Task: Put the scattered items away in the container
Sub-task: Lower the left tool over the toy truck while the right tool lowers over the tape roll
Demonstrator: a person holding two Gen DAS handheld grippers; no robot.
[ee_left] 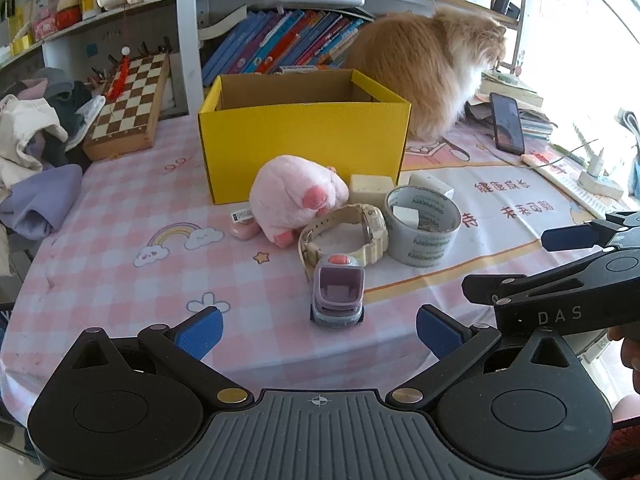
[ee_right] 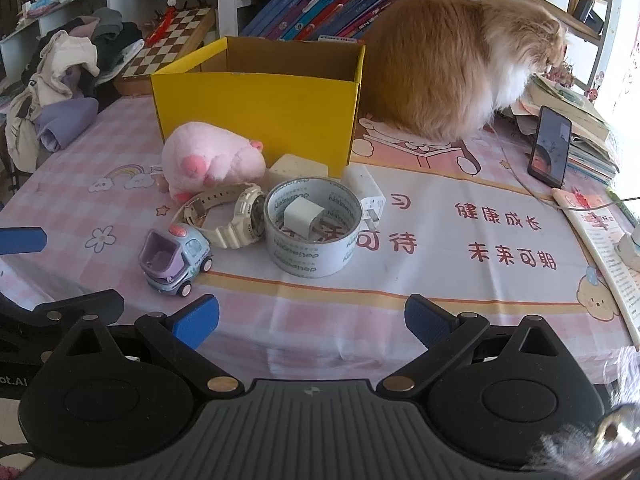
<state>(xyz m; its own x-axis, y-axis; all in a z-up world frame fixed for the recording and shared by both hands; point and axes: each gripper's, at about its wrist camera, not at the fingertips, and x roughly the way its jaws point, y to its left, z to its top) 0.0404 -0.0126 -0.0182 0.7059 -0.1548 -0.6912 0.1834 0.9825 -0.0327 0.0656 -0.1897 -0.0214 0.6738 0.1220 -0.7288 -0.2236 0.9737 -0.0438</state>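
Left gripper [ee_left: 319, 330] spread wide, empty, toy truck [ee_left: 338, 294] just ahead between its fingertips on the tablecloth [ee_left: 100, 248]. Right gripper [ee_right: 312, 318] equally wide, empty, tape roll [ee_right: 314, 226] beyond. Yellow box [ee_left: 304, 136] behind.

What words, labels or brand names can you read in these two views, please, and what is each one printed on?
"DAS": on the right claw, side body.
"健康成长" and "未来可期": on the tablecloth.
"START": on the watch.
Tape roll print: repeated brand word, mirrored and not surely readable.
Book spines, plush tag: too small.
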